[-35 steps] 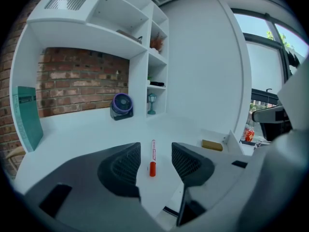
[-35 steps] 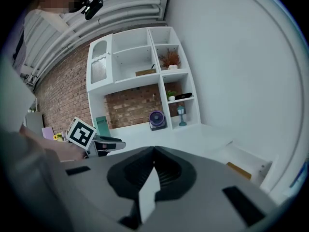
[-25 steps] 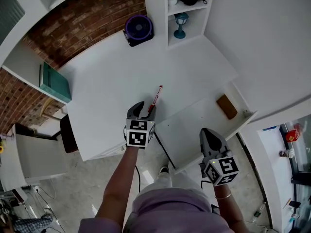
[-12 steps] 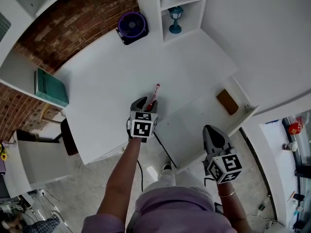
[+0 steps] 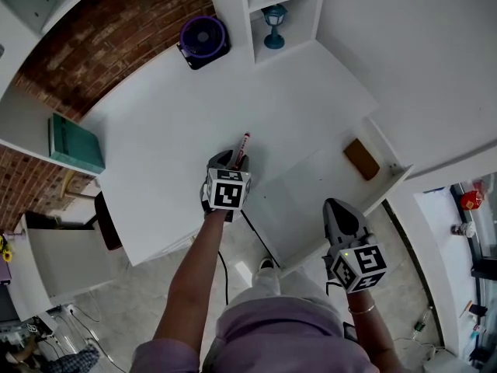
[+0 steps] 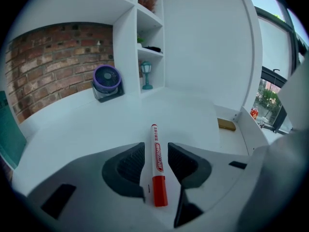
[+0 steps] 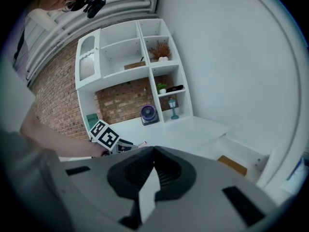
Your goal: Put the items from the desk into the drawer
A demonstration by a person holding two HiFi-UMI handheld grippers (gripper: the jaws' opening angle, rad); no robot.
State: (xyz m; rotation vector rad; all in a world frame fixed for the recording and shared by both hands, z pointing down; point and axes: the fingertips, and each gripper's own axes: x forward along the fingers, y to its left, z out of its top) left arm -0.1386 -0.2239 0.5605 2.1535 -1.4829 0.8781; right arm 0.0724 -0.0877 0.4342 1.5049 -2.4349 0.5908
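Note:
A white marker with a red cap (image 6: 157, 163) lies on the white desk (image 5: 171, 146), and its far tip (image 5: 245, 141) pointing away from me. My left gripper (image 6: 157, 162) is open, one jaw on each side of the marker with a gap at both. In the head view that left gripper (image 5: 233, 160) sits over the marker's near end. The open drawer (image 5: 311, 193) to the right holds a brown flat item (image 5: 362, 158). My right gripper (image 5: 335, 208) hovers by the drawer's near edge, shut on nothing (image 7: 153, 151).
A purple fan (image 5: 203, 37) stands at the desk's back by the brick wall. White shelves hold a small teal lamp (image 5: 273, 18). A teal book (image 5: 74, 142) rests on a left shelf. A dark chair (image 5: 107, 220) is at the desk's left end.
My left gripper has slid forward along the desk, so the marker's capped end now lies between its jaws. The right gripper has stayed by the drawer.

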